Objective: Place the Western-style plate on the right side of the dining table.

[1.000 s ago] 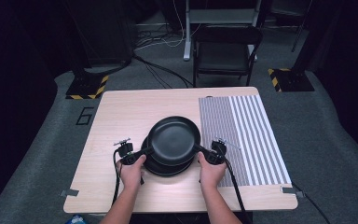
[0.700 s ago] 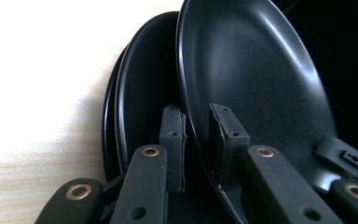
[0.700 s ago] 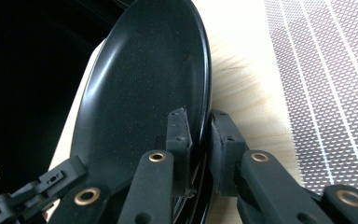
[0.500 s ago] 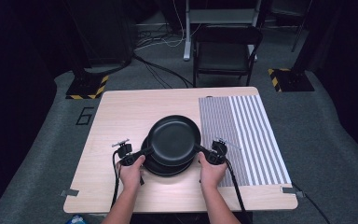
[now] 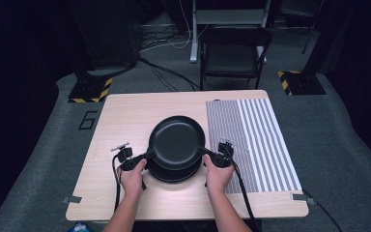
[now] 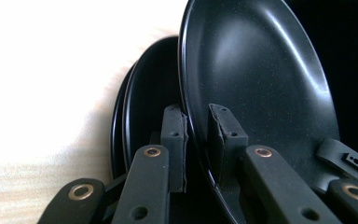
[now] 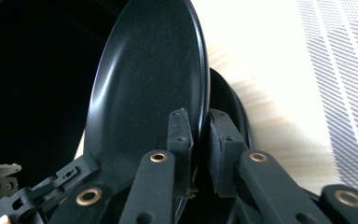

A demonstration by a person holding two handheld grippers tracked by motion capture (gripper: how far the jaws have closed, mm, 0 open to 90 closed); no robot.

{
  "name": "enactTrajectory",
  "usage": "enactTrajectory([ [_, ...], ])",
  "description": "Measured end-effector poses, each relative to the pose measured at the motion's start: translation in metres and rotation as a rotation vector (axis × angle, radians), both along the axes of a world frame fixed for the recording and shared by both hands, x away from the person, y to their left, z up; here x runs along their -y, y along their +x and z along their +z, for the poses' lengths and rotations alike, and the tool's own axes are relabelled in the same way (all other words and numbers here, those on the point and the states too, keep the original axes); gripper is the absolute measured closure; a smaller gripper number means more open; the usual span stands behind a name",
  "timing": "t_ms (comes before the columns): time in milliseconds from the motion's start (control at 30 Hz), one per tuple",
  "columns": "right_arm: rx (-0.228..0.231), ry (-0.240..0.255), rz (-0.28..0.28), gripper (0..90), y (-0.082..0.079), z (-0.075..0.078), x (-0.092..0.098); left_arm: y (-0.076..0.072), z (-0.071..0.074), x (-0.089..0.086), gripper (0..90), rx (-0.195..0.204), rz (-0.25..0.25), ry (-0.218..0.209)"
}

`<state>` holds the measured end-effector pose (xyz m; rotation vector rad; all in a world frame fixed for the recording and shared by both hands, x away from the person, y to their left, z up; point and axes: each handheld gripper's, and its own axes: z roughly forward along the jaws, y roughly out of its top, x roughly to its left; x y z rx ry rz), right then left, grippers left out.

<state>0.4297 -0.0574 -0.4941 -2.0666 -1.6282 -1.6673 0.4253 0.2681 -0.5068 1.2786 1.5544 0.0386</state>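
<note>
Grippers clamp the top black plate [image 5: 176, 142] from opposite rims: left gripper [image 5: 142, 158] and right gripper [image 5: 210, 157]. It sits above the plate stack [image 5: 174, 173].

Very little differs from a second ago. In the high view your plate [image 5: 176, 142] sits a shade farther up and to the left than before, so slightly more of the stack [image 5: 174, 175] shows beneath its near edge. The shift is too small to tell a lift from a tilt. Your left gripper [image 5: 142, 157] and right gripper [image 5: 210, 155] follow the plate by the same trifle, and both jaws nip its rim marginally tighter.
</note>
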Motion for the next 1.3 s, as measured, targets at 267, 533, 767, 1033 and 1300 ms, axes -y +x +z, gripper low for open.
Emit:
enactTrajectory([
  [267,0.018,-0.022,0.025,80.1,0.002,0.010,-0.004,-0.001,0.013,-0.005,77.4,0.035,0.004,0.023],
  [533,0.019,-0.036,0.054,79.4,0.005,0.017,-0.004,0.000,0.028,-0.006,77.8,0.067,0.003,0.036],
  [767,0.030,-0.026,0.062,79.1,0.005,0.025,-0.001,0.001,0.038,-0.003,78.0,0.088,0.001,0.043],
  [1033,0.045,-0.041,0.062,79.0,0.003,0.033,0.003,0.003,0.043,0.001,78.1,0.097,-0.009,0.032],
  [1300,0.051,-0.032,0.051,79.0,0.001,0.039,0.011,0.005,0.050,0.009,78.2,0.114,-0.028,0.035],
])
